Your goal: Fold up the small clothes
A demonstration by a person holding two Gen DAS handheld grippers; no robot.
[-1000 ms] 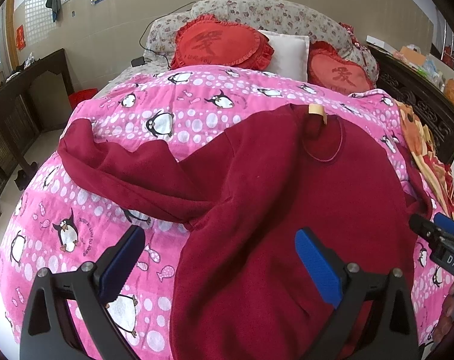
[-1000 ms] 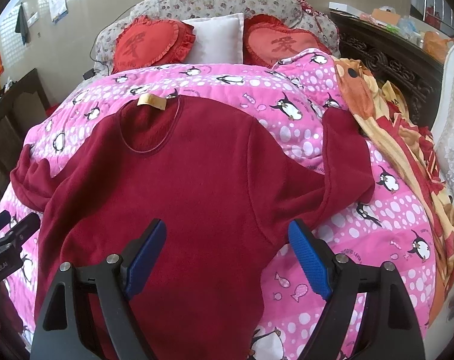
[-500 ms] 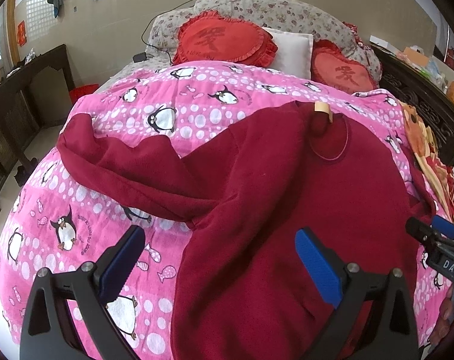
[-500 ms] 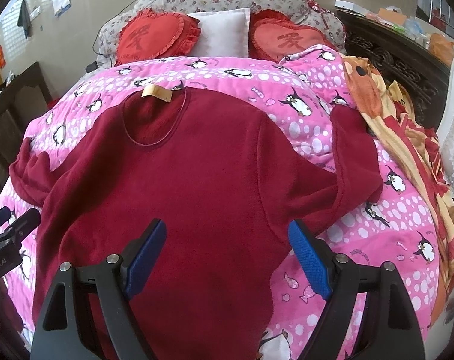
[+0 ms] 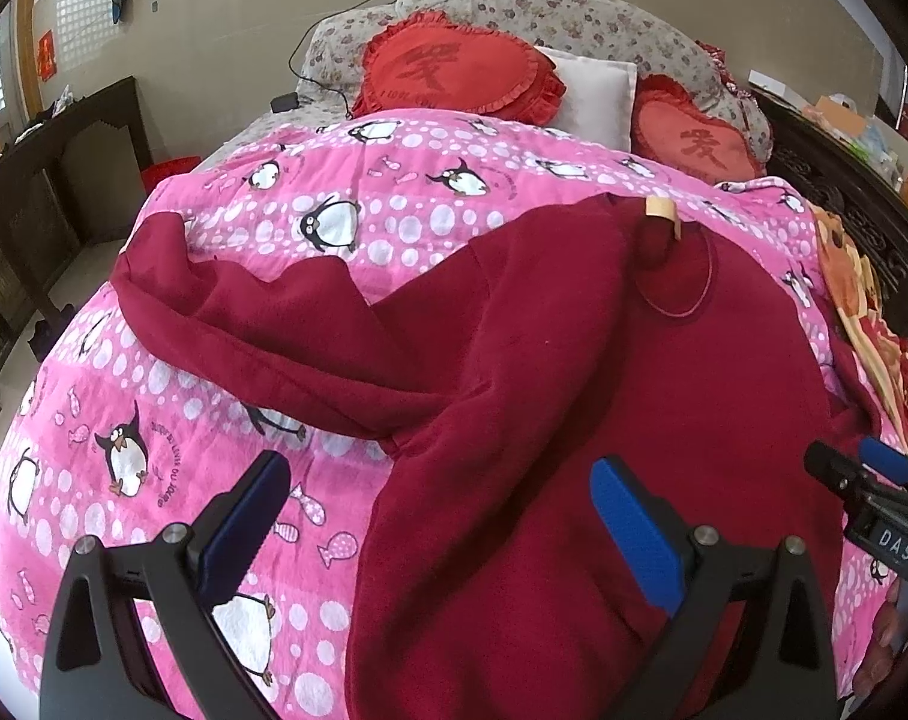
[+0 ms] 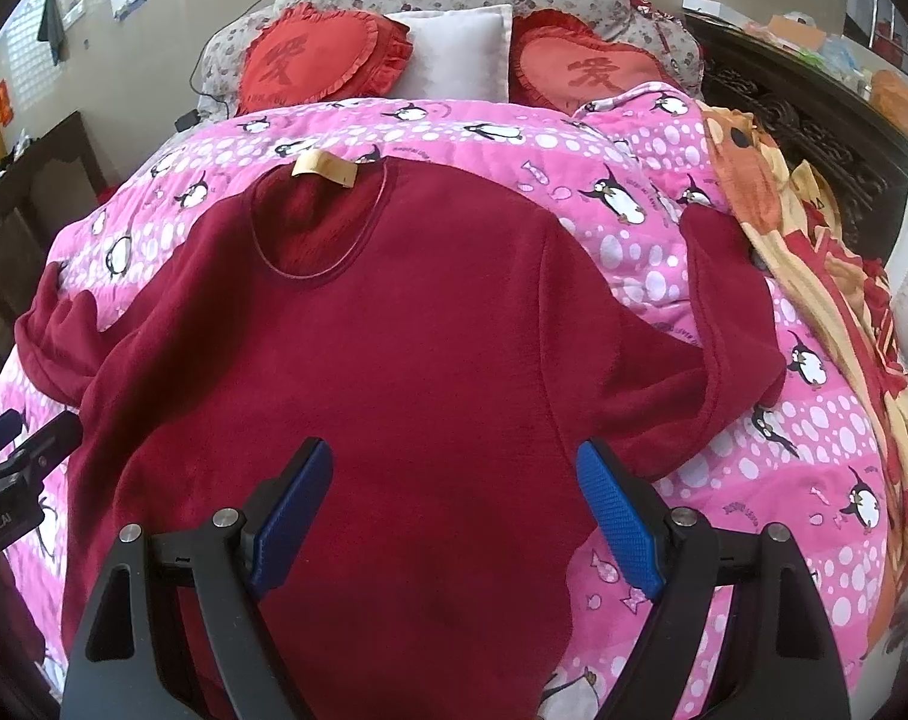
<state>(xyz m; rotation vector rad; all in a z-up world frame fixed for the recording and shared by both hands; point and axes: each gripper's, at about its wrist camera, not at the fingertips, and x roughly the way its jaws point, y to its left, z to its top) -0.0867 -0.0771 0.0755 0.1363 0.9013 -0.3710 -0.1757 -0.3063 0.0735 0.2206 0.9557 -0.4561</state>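
Note:
A dark red fleece sweater (image 6: 405,348) lies face up on the pink penguin quilt (image 6: 784,480), neck hole with a tan label (image 6: 324,168) toward the pillows. Its left sleeve (image 5: 261,324) stretches out to the left and its right sleeve (image 6: 724,312) bends upward on the right. My left gripper (image 5: 438,516) hovers open above the sweater's left side seam and the quilt (image 5: 153,420). Over the lower body of the sweater, my right gripper (image 6: 454,510) is open too. Each gripper shows at the edge of the other's view. Neither holds anything.
Two red heart cushions (image 6: 321,60) (image 6: 586,72) and a white pillow (image 6: 454,54) lie at the head of the bed. An orange and red blanket (image 6: 814,228) runs along the right side. Dark wooden furniture (image 5: 63,180) stands left of the bed; a carved dark sideboard (image 6: 814,102) stands right.
Both grippers have lifted and drawn slightly back, so the sweater sits lower in both views. The fingers stay open and the sweater has not moved.

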